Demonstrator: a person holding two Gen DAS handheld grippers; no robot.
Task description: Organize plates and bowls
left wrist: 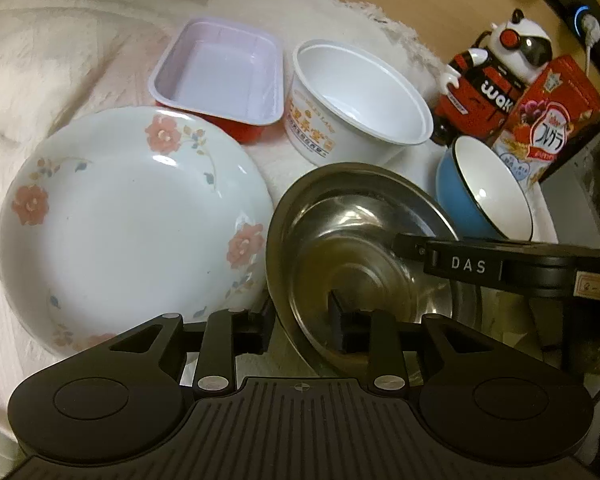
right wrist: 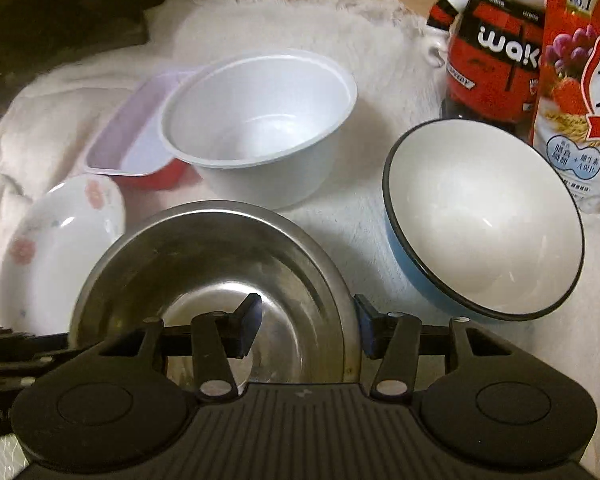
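A steel bowl [left wrist: 340, 216] [right wrist: 204, 248] sits on the white cloth, close below both grippers. My left gripper [left wrist: 300, 320] is open and straddles its left rim, one finger outside and one inside, with a gap at the pads. My right gripper [right wrist: 306, 320] is open across the right rim in the same way; its body with a "DAS" label [left wrist: 480, 266] reaches in from the right. Left of the steel bowl lies a floral plate [left wrist: 132, 216] [right wrist: 60, 248]. To its right stands a blue bowl [left wrist: 484, 200] [right wrist: 480, 220] with a white inside.
Behind stand a white plastic bowl [left wrist: 360, 96] [right wrist: 260, 120] and a red rectangular tray [left wrist: 220, 72] [right wrist: 132, 140]. A raccoon figure [left wrist: 480, 92] [right wrist: 496, 60] and a cereal bag [left wrist: 548, 128] [right wrist: 580, 80] crowd the back right. The white cloth [left wrist: 40, 60] covers the surface.
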